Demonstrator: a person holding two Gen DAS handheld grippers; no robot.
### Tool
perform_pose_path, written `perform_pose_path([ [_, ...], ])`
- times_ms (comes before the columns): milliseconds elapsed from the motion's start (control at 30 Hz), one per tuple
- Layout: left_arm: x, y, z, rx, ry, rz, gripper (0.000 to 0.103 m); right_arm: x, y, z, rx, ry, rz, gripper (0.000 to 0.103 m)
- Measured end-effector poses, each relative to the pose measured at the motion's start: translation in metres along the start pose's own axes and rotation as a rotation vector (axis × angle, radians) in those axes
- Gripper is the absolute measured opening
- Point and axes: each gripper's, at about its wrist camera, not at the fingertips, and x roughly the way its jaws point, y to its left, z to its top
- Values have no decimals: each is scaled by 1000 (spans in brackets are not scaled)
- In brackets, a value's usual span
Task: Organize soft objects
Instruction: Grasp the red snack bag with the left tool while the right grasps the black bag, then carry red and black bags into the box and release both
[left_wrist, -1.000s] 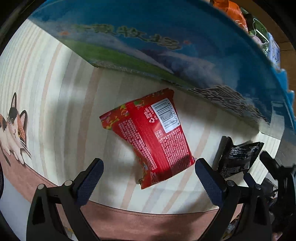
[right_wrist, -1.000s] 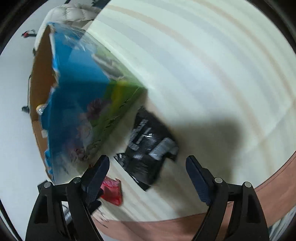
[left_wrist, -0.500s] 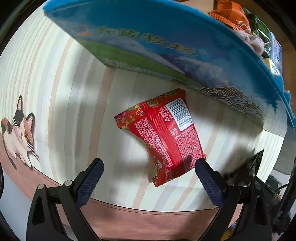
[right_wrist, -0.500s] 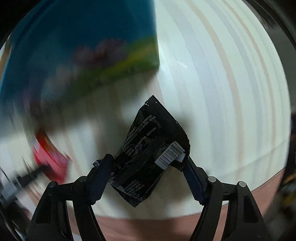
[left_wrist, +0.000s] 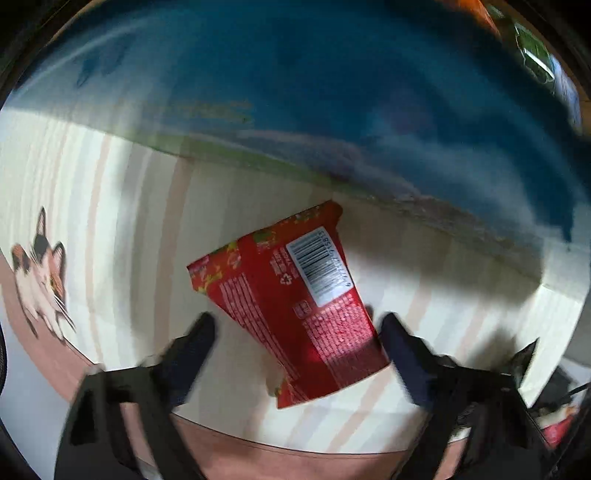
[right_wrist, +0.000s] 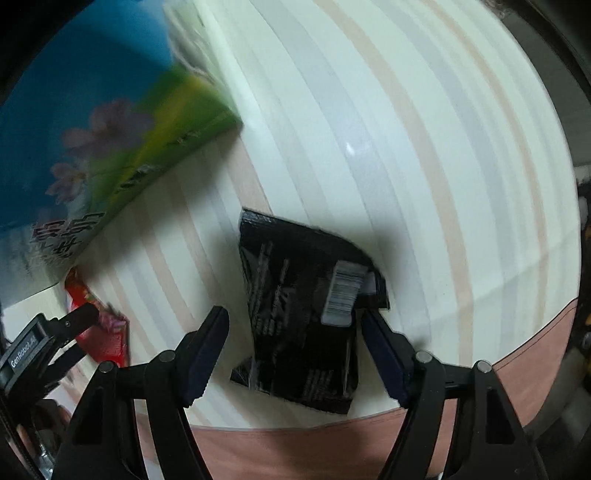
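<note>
Left wrist view: left gripper (left_wrist: 295, 332) spread wide, holding nothing. Red snack packet (left_wrist: 291, 302) lies flat on the striped tablecloth (left_wrist: 122, 221), barcode side up, its lower half between the two fingers (left_wrist: 192, 347). Right finger appears to touch the packet edge; left finger stands clear of it. Blue carton (left_wrist: 332, 103) just behind the packet, blurred; other packets show over its top rim at upper right. Cat print (left_wrist: 40, 273) on the cloth at far left.

Risk: packet lies skewed to the jaws. On closing they may catch one corner only, and the slick film could slide or fold out. Carton wall close behind leaves little room to push forward.

Right wrist view: right gripper (right_wrist: 295, 343) also wide open, empty. Black snack packet (right_wrist: 306, 310) flat on the cloth, between the fingers, nearer the right one; contact cannot be told. Carton corner at upper left, well apart from this packet. Left gripper and red packet visible at lower left.

Risk: packet sits near the cloth's pink border (right_wrist: 517, 369); a shallow pinch may drag it toward the edge. Both tools work close together, so a clash on lifting is possible.
</note>
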Motion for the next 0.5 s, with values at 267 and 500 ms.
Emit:
perform_pose_path([
  [267,6,0,-41,189,-14,72,62,11,76,-41,-424,81,-169,55],
  [500,-1,28,-58,130,26,-28,63,6,70,-25,-286,90,-52,65],
])
